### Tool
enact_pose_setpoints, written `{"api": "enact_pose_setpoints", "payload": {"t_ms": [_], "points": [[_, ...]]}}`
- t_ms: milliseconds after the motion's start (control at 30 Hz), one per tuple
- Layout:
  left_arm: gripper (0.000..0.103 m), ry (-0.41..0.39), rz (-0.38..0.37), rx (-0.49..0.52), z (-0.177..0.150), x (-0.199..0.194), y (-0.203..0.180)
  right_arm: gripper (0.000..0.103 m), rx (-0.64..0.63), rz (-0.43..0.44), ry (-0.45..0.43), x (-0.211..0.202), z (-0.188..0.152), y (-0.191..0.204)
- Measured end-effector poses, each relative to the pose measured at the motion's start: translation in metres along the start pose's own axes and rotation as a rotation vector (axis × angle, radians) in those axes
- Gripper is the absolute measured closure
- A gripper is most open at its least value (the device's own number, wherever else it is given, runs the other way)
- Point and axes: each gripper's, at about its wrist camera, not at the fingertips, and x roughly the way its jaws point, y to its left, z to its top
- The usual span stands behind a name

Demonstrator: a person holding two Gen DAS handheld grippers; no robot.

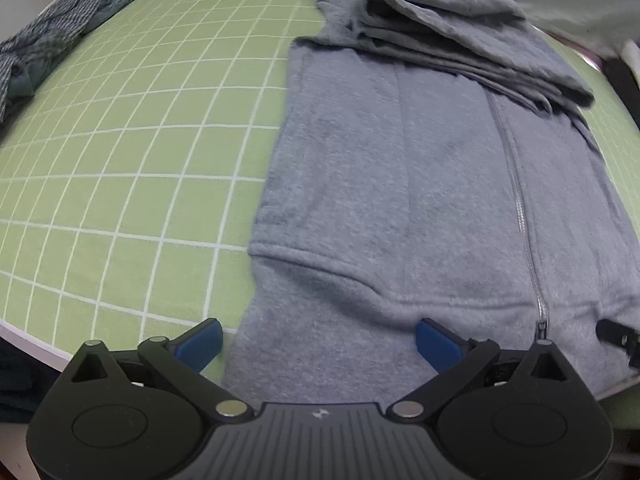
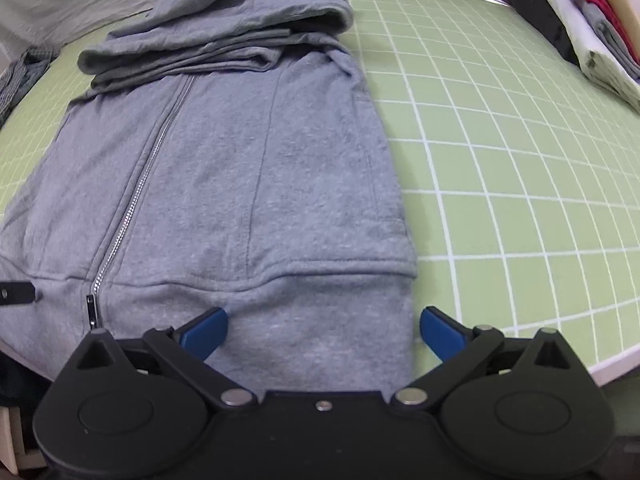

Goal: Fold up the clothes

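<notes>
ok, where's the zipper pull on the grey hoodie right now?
The zipper pull sits at the hoodie's hem, lower left in the right wrist view, left of the right gripper.

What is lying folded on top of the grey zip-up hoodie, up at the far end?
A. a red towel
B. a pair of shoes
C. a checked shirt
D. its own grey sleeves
D: the grey sleeves lie folded across the top of the hoodie, in the same grey cloth, above the zip. The checked cloth sits apart on the green mat.
</notes>
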Motion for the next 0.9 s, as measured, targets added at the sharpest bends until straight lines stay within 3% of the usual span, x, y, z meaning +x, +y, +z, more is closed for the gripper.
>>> {"api": "enact_pose_setpoints", "payload": {"t_ms": [67,100,133,200,233,300,400,567,700,767,800,833,867,900], "points": [[0.02,-0.019,-0.01,0.042,-0.003,-0.005,-0.006,0.0,0.006,0.005,0.008,0.0,0.001,0.0],[0.033,-0.029,-0.025,0.063,-0.003,-0.008,-0.008,0.0,0.009,0.011,0.012,-0.001,0.002,0.0],[0.053,-0.038,-0.047,0.083,-0.003,-0.01,-0.01,0.007,0.0,0.023,0.007,-0.003,0.002,0.001],[0.089,-0.024,-0.125,0.07,0.001,-0.012,-0.006,0.043,-0.032,0.057,-0.017,-0.011,0.004,0.004],[0.09,-0.012,-0.155,0.047,0.004,-0.012,-0.003,0.093,-0.033,0.105,-0.02,-0.014,0.006,0.003],[0.09,0.0,-0.194,0.003,0.013,-0.016,0.004,0.092,0.033,0.212,-0.012,-0.017,0.012,-0.005],[0.09,-0.029,-0.271,-0.082,0.031,-0.028,0.016,0.093,0.085,0.265,-0.056,-0.027,0.025,-0.015],[0.09,-0.165,-0.354,-0.177,0.09,-0.052,0.032,0.093,0.186,0.341,-0.189,-0.047,0.068,-0.033],[0.089,-0.306,-0.399,-0.217,0.169,-0.058,0.034,0.093,0.313,0.429,-0.295,-0.049,0.134,-0.042],[0.082,-0.391,-0.358,-0.26,0.215,-0.062,0.033,0.09,0.387,0.465,-0.355,-0.047,0.18,-0.044],[0.072,-0.438,-0.329,-0.297,0.235,-0.067,0.035,0.086,0.431,0.484,-0.392,-0.047,0.202,-0.046],[0.053,-0.488,-0.305,-0.326,0.251,-0.072,0.037,0.071,0.47,0.481,-0.432,-0.048,0.22,-0.048],[0.041,-0.537,-0.29,-0.332,0.264,-0.078,0.04,0.046,0.507,0.469,-0.474,-0.05,0.235,-0.05],[0.021,-0.577,-0.281,-0.329,0.272,-0.082,0.042,0.035,0.543,0.457,-0.515,-0.051,0.251,-0.052]]}}
